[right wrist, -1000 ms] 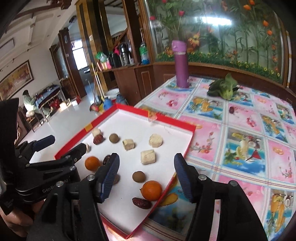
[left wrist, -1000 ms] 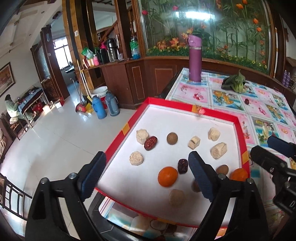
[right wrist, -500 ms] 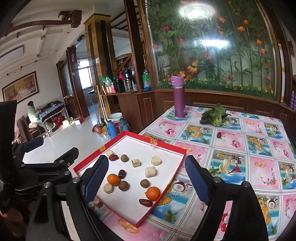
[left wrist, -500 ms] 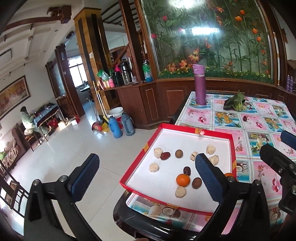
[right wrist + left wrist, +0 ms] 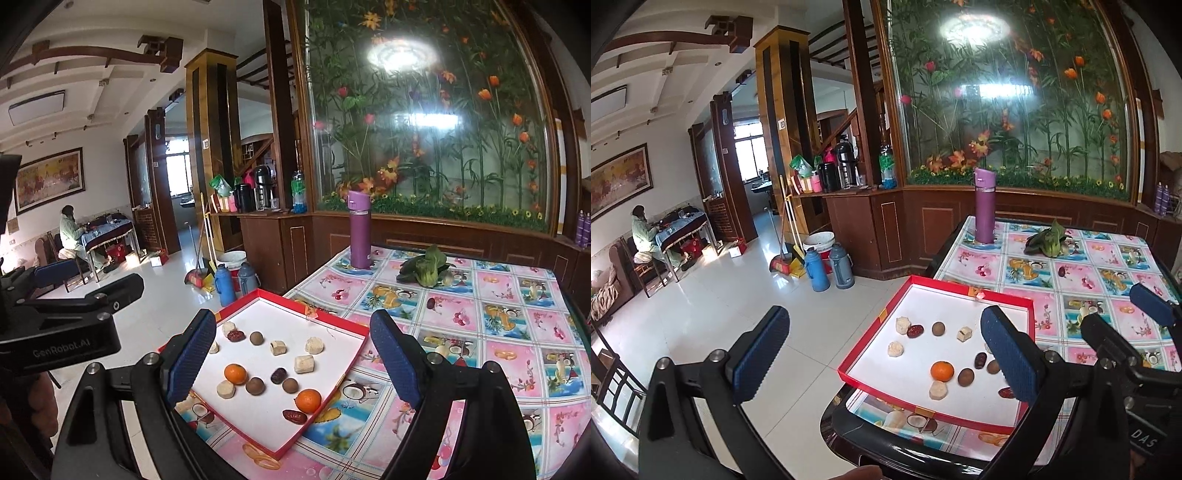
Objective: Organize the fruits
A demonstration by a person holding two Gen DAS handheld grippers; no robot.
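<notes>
We hold both tongs up and back from the counter, w/ a wide view of the room. The left tongs are spread wide and empty; the right tongs are also spread wide and empty. Neither touches anything.

The fruit sits in a shallow red-edged tray w/ a white floor, at the near-left corner of the counter; one corner of the tray overhangs the counter's edge. Inside, all loose and mixed: two oranges, one toward the left and the other near the tray's front rim; a dark red date just beside that rim; round brown fruits such as one mid-tray; and pale chunks scattered among them. Nothing looks sorted yet, so we judge the task is at or near its start.

Further back on the flowered cloth stand a purple bottle and a leafy green vegetable, well apart from the tray.

Risks from here, as we judge them: round fruits may roll when nudged, esp. the brown ones lying close together. The date and orange at the front rim could get pushed over the low edge. Pressing down on the overhanging corner may tip the tray off the counter. The soft pale chunks could crumble under a hard squeeze.
</notes>
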